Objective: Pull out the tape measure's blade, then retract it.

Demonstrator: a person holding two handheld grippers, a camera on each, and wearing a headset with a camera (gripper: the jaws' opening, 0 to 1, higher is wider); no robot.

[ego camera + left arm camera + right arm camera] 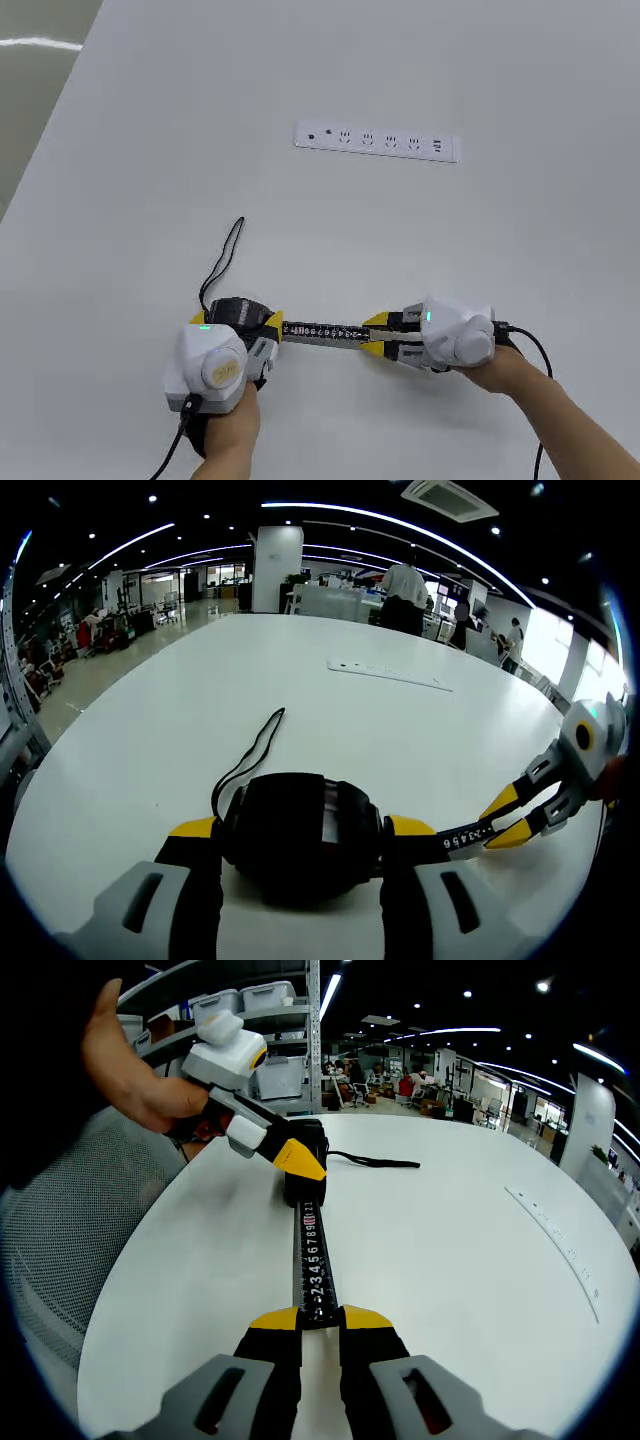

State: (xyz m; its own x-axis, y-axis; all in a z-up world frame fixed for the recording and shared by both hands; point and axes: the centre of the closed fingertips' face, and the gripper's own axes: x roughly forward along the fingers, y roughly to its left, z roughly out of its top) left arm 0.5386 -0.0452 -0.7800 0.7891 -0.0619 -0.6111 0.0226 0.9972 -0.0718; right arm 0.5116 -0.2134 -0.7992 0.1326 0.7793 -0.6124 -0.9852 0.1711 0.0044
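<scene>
Left tongs (235, 319) are clenching the tape measure (300, 832); right tongs (320, 1317) are pinching its blade (313, 1255), stretching left-to-right between them.

I record open bench (480, 250) all round. Blade (322, 331), stretched from tape measure (236, 308) in left claw (235, 321) to right claw (373, 334), bars crossing; power strip (377, 140) well apart.

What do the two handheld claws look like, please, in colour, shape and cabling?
Both the left claw and the right claw have rounded white housings with a small green light, dark jaws and yellow tips. The left housing carries a round yellowish disc. A black cable trails from the left one and a second cable from the right. In their own views the jaw bases are grey.
</scene>
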